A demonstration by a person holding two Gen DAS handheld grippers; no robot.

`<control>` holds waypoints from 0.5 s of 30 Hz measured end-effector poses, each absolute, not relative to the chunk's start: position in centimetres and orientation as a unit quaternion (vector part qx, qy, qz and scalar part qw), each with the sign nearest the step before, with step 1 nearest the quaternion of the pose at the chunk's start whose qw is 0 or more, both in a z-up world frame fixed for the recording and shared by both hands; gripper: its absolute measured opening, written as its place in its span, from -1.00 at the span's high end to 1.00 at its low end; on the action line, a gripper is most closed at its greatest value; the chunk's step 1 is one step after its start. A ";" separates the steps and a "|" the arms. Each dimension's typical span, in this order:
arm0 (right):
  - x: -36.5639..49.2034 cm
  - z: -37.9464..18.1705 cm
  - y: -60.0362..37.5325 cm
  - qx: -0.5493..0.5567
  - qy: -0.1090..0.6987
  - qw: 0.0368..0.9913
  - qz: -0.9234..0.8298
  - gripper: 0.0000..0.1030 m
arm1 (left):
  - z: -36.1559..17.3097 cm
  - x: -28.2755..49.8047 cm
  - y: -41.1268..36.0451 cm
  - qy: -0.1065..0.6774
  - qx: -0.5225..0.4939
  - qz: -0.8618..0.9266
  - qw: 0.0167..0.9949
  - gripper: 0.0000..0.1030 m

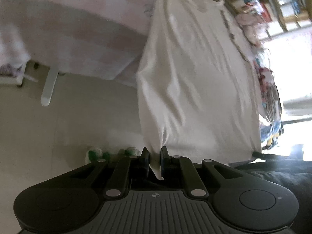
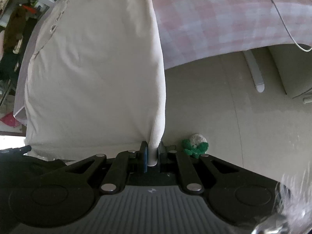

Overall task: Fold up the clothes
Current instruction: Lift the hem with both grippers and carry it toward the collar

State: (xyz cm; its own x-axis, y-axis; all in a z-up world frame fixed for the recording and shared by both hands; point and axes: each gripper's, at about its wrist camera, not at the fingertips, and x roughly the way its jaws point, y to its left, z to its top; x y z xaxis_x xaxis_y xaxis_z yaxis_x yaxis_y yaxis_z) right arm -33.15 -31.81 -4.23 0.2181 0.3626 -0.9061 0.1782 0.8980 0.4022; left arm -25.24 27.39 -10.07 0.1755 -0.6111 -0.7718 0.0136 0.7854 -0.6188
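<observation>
Left gripper [image 1: 155, 157]: nearly closed, pads pinching a thin fold at the edge of the white garment [image 1: 195, 81], a small tip of cloth poking out behind the pads. Right gripper [image 2: 153, 156]: likewise nearly closed, clamped on a thicker rolled edge of the same white garment [image 2: 93, 74], the cloth end rounded between the blue pad faces.

Garment: stretched from both sets of jaws away toward the far side, its far part over the table with the pink checked tablecloth [image 2: 214, 25], the near part hanging clear of the pale floor [image 2: 243, 117]. Collar and button placket visible at the far end in the right wrist view only.

Left wrist view alone: crowded bookshelves [image 1: 273, 3] far right, a heap of colourful clothes [image 1: 269, 89] along the right edge of the garment, bright glare from a window beyond, a white table leg [image 1: 48, 85] to the left, dark fabric at near right. Picture blurred throughout.

Right wrist view alone: a green and white knitted slipper [image 2: 196, 145] on the floor just right of the fingers, sharp here, only a blurred green smear in the other view; a white cable [image 2: 288, 29] trailing over the tablecloth far right; a shelf with dark items [image 2: 17, 25] far left; something pink [image 2: 9, 119] low at left; a blurred shiny object at the near right corner, not identifiable.
</observation>
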 end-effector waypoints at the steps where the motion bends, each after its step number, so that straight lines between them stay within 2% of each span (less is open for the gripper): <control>1: -33.3 -4.0 -31.9 0.216 0.620 0.752 0.062 0.83 | -9.5 -25.1 27.4 0.597 -0.246 -0.223 0.730 0.81; 6: -33.2 -1.5 -32.4 0.252 0.573 0.777 0.066 0.83 | -6.2 -23.4 27.9 0.533 -0.275 -0.240 0.763 0.81; 15: -29.7 3.8 -34.9 0.406 0.390 0.822 0.083 0.83 | -2.3 -18.7 29.8 0.376 -0.408 -0.244 0.796 0.82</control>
